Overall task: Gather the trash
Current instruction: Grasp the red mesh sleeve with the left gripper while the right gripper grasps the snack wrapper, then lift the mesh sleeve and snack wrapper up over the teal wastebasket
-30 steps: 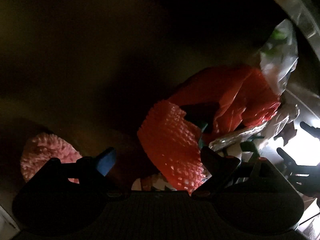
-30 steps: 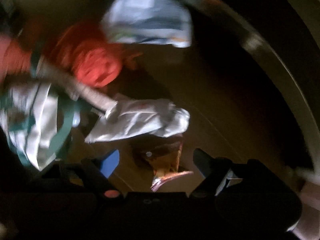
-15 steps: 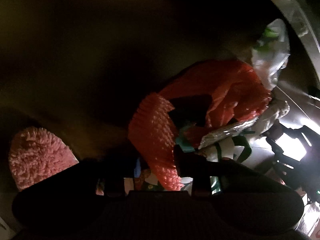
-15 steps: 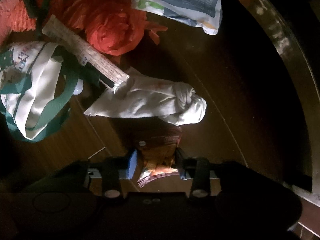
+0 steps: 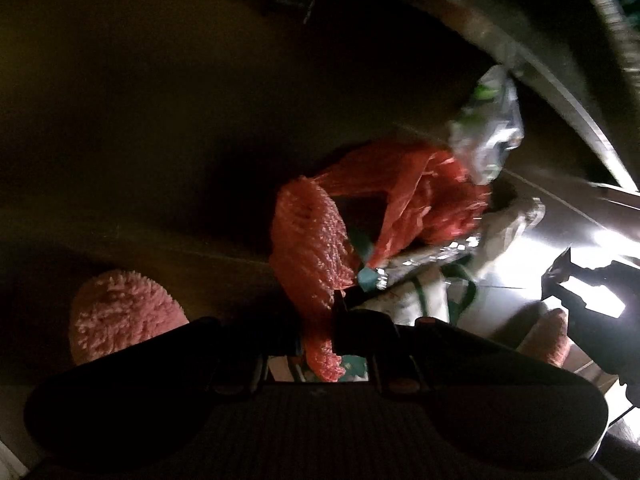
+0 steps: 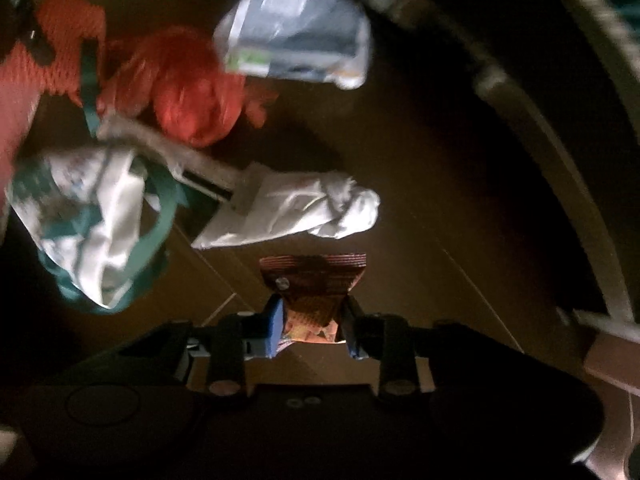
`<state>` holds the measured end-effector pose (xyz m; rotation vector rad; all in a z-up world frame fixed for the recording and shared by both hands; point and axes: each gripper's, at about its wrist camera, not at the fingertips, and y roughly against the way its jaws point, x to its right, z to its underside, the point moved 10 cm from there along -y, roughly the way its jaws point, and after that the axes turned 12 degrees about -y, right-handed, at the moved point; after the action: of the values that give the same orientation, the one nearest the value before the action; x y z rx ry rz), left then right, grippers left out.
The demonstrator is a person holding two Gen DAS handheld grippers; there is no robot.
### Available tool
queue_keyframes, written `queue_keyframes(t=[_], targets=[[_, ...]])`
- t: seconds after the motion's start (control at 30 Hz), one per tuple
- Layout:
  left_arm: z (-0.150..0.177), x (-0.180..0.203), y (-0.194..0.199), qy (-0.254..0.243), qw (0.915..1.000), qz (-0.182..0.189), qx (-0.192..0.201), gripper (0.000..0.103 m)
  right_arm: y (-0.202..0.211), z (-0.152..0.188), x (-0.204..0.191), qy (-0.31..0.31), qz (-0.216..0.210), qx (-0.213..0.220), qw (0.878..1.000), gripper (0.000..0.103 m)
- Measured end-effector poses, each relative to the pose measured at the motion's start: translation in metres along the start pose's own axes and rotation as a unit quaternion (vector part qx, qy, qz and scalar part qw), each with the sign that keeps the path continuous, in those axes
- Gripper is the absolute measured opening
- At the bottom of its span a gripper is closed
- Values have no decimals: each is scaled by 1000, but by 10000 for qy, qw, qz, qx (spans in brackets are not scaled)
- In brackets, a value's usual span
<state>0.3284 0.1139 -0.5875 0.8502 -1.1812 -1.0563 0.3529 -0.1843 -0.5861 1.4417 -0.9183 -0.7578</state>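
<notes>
My left gripper is shut on an orange foam net sleeve, which hangs up out of its jaws. Behind it lie a red plastic bag, a clear printed wrapper and a white bag with green handles. My right gripper is shut on a brown-orange snack wrapper and holds it above the dark wood floor. Beyond it lie a crumpled white bag, the red bag, the white-green bag and a grey-white packet.
A pink fluffy slipper is at the lower left of the left wrist view, another at the right. A curved metal rim arcs along the right. The right gripper's dark shape shows against a bright floor patch.
Both grippers went from open to shut: the left closed on the foam net sleeve, the right on the snack wrapper. Both have since lifted slightly, and the views are blurred by motion.
</notes>
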Motion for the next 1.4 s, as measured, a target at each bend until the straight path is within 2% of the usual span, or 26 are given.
queue_keyframes(t=[0.2, 0.47, 0.87, 1.03, 1.13, 1.4], targets=[[7, 13, 49, -327, 9988, -59, 349, 11, 75, -17, 7, -549, -177, 515, 9970, 28], [12, 45, 121, -736, 9921, -64, 1010, 11, 159, -11, -12, -1069, -387, 1237, 9858, 28], [29, 97, 237, -1093, 9772, -161, 1815, 11, 263, 2, -37, -1696, -865, 2119, 9586, 28], [47, 130, 281, -1380, 9668, -267, 2133, 11, 329, 1, -46, -1590, -973, 2547, 9489, 28], [56, 152, 309, -1618, 9582, -463, 2314, 11, 370, -2, -50, -1424, -936, 2808, 9445, 28], [62, 203, 405, -2045, 9265, -776, 3063, 11, 481, -27, -46, -1200, -871, 3535, 9236, 28]])
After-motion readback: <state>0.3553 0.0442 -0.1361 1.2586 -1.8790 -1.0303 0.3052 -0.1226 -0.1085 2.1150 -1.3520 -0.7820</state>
